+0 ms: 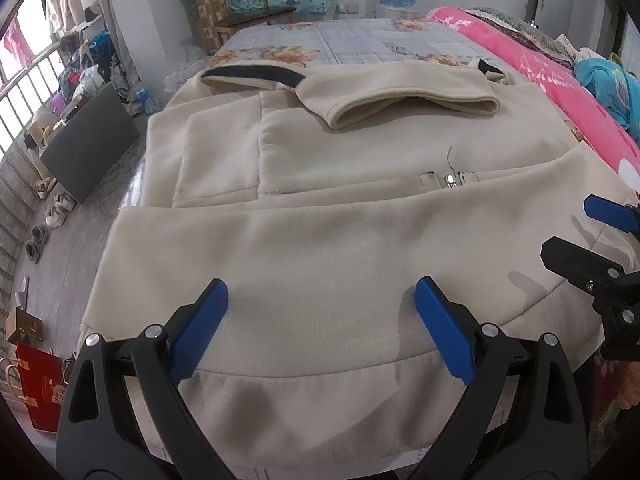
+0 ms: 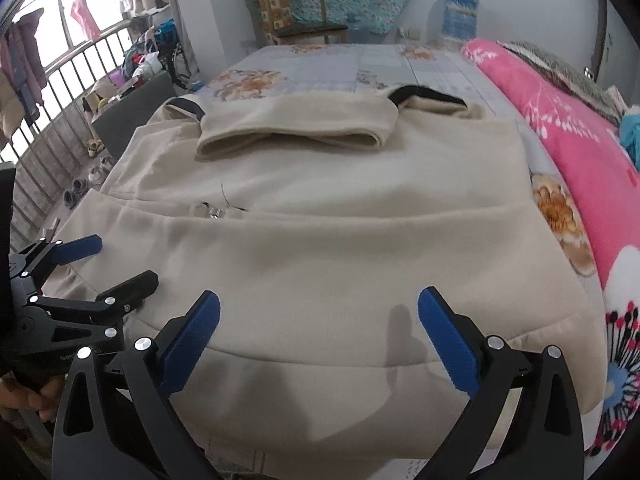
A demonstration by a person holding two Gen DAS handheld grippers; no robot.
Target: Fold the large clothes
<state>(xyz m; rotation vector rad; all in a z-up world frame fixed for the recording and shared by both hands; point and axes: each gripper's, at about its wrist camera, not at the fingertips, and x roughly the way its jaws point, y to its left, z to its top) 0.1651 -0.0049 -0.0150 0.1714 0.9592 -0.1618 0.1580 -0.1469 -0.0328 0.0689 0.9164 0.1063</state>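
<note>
Cream coat (image 1: pixel 320 208) lies folded on a bed (image 1: pixel 352 40) with a floral checked sheet, a pink blanket (image 2: pixel 568 128) along one side. Left tool (image 1: pixel 322 300) and right tool (image 2: pixel 319 312) hover spread wide, gripping nothing. Beyond stand a wooden chair (image 2: pixel 304 12) and a barred window (image 2: pixel 60 64).

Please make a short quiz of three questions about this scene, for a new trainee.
1. True or false: the jaws of the left gripper are shut on the coat.
2. What lies across the far end of the coat?
A. a folded sleeve
B. a towel
C. a belt
3. Fill in: right of the coat lies a ____ blanket.

Key:
1. False; both grippers stand open, the right gripper too.
2. A
3. pink
</note>
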